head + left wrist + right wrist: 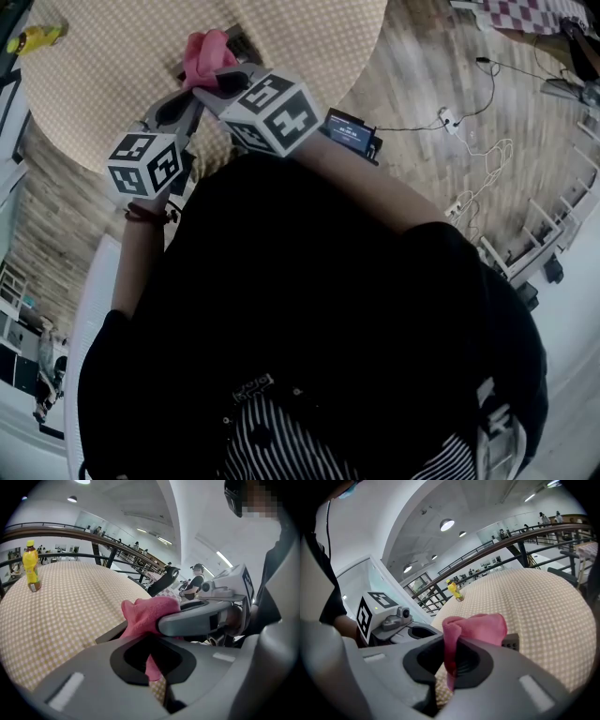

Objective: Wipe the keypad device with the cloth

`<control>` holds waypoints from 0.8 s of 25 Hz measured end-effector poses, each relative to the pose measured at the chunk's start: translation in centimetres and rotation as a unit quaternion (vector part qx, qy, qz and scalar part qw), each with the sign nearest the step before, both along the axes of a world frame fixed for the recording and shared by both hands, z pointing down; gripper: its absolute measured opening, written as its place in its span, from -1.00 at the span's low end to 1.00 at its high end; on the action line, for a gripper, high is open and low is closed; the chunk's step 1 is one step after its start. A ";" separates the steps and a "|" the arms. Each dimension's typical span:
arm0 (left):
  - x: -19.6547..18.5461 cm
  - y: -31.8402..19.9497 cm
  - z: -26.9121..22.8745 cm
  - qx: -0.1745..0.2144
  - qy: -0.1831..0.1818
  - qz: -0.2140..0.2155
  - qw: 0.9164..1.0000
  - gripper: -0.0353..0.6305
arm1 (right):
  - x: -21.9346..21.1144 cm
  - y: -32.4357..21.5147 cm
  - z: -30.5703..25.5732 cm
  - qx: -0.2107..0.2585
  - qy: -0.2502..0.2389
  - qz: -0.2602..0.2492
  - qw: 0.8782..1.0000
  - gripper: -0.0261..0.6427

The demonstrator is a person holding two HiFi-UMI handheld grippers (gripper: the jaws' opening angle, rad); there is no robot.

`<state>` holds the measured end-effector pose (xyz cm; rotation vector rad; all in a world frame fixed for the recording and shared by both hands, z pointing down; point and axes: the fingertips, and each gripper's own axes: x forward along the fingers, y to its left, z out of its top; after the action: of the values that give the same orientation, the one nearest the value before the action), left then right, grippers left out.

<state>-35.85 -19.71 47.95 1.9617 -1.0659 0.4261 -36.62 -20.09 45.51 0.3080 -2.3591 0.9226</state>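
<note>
A pink cloth (208,54) is bunched above the round checked table (103,84). My right gripper (214,82) is shut on the cloth (480,627), and a strip of it hangs down between the jaws. Just beyond the cloth, a dark keypad device (512,642) shows only a corner with small buttons. In the left gripper view the device's flat dark edge (110,633) runs into my left gripper (140,637), which looks shut on it. The cloth (147,613) lies on top there, under the right gripper's finger (197,619). The two grippers cross closely.
A yellow bottle (36,37) stands at the table's far left edge (30,564). On the wooden floor to the right lie a dark box with a lit screen (352,133) and a power strip with cables (450,120). A railing (506,550) runs behind the table.
</note>
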 end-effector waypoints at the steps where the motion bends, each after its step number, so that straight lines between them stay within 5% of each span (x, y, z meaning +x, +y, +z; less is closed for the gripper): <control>1: 0.1 -0.2 0.3 -0.002 0.001 0.003 1.000 -0.89 | 0.2 -0.1 0.2 -0.001 0.002 0.001 1.000 -0.83; 20: -1.1 -2.0 3.0 -0.024 -0.038 0.012 0.999 -0.89 | 1.5 -0.4 2.0 -0.028 0.003 0.003 1.000 -0.83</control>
<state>-36.91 -21.71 50.96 1.9306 -1.0696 0.5387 -35.07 -20.51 47.54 0.2962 -2.3236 0.9875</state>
